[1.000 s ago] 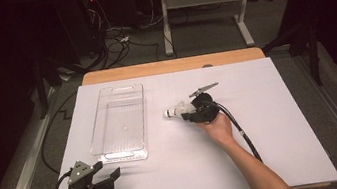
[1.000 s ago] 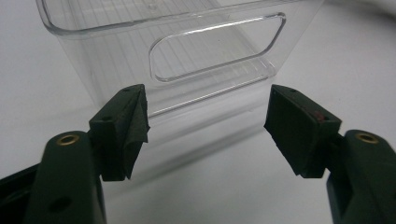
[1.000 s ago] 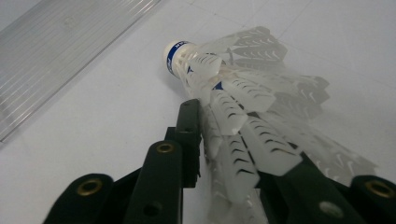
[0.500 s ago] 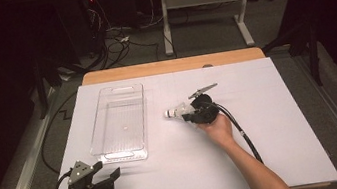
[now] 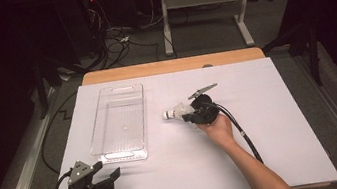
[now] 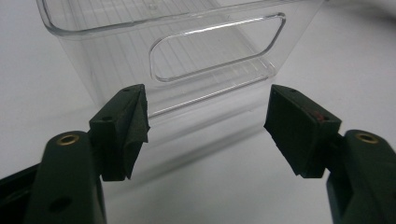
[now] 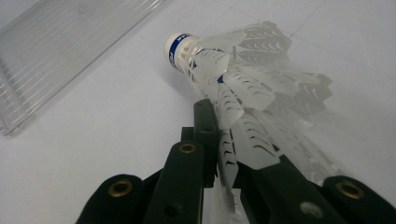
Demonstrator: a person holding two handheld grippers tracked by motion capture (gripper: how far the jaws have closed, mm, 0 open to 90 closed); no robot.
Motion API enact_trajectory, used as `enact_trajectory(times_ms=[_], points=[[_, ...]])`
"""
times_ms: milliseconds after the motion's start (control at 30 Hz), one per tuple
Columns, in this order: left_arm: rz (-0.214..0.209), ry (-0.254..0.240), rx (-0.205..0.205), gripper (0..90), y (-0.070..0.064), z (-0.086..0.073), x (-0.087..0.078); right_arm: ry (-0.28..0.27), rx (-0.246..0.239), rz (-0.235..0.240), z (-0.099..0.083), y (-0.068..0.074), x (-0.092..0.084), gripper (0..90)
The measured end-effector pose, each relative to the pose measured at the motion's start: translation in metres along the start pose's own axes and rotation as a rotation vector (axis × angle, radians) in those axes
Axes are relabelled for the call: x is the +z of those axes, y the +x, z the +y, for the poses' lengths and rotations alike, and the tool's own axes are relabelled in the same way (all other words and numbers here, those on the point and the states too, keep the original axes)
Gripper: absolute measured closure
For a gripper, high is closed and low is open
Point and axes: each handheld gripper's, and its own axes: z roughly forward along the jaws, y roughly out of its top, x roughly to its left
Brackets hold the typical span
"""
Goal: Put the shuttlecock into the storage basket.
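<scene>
A white plastic shuttlecock (image 5: 174, 112) with a blue-banded cork lies on its side on the white table, cork toward the clear bin. My right gripper (image 5: 188, 116) has just been closing, and its jaws now pinch the shuttlecock (image 7: 219, 70) by the skirt; the right gripper (image 7: 225, 122) is shut on it. The empty clear plastic bin (image 5: 115, 156) stands left of centre. Near the table's front left corner, my left gripper (image 5: 111, 173) rests open. In the left gripper view, the left gripper (image 6: 208, 126) faces the bin's handle end (image 6: 215, 51) with nothing between its pads.
A white sheet (image 5: 282, 123) covers the table, with a wooden edge (image 5: 172, 65) at the back. The right gripper's cable (image 5: 243, 136) trails along the forearm. Dark floor with cables and a desk frame lies beyond the table.
</scene>
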Motion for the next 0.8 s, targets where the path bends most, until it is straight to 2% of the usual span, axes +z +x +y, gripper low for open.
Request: enact_trajectory(times_ms=[400, 800], points=[[0.004, 0.000, 0.002, 31.0, 0.001, 0.000, 0.000, -0.023, -0.012, 0.003, 0.003, 0.003, -0.008, 88.7], [0.002, 0.002, -0.004, 31.0, 0.003, 0.000, 0.000, -0.050, -0.003, 0.022, 0.007, 0.004, -0.016, 88.7]])
